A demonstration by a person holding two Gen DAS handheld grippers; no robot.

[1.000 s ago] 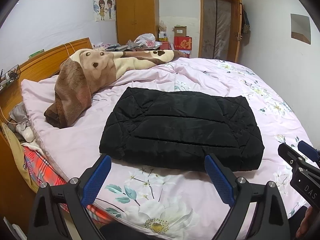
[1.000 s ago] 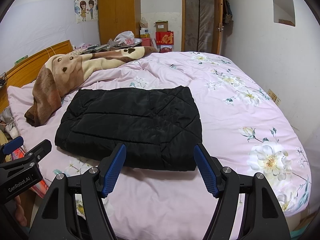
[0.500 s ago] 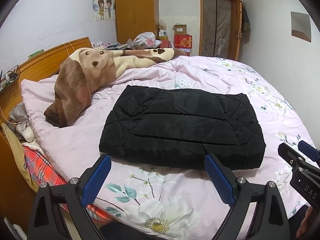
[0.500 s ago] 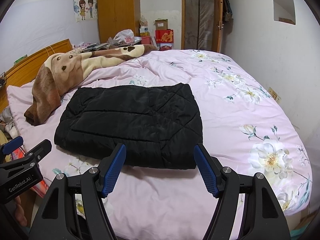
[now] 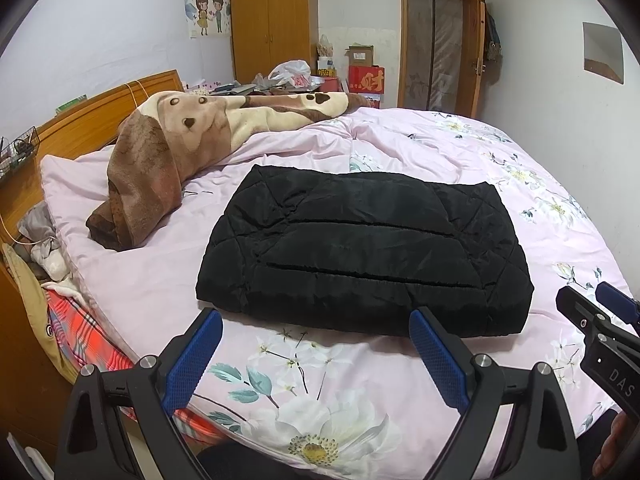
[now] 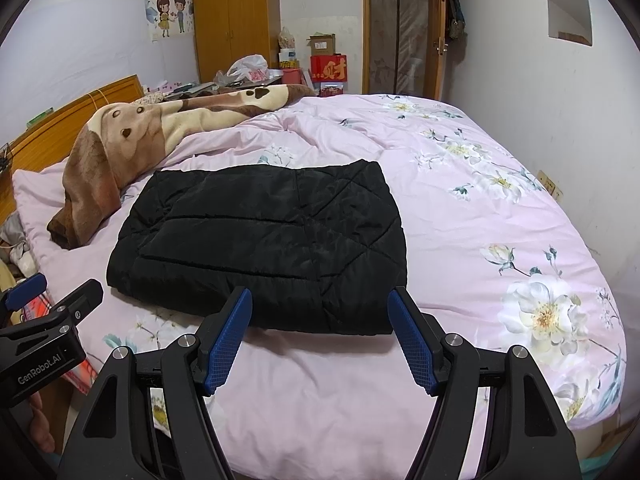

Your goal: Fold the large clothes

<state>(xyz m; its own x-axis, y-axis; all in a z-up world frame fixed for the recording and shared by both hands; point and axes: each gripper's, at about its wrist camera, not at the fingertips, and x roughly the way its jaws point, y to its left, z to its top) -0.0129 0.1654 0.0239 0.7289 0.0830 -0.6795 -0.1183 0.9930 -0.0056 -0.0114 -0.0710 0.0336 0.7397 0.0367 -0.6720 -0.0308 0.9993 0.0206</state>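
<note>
Black quilted jacket [image 5: 364,252] lies folded into a flat rectangle on the pink floral duvet [image 5: 400,148], near the bed's near edge. Left gripper [image 5: 316,344] hovers short of its near hem, jaws spread wide, nothing between them. Right gripper [image 6: 320,330] likewise: jaws apart, empty, just short of the hem. Brown plush blanket [image 5: 160,168] lies beyond, toward the wooden headboard [image 5: 80,124].
</note>
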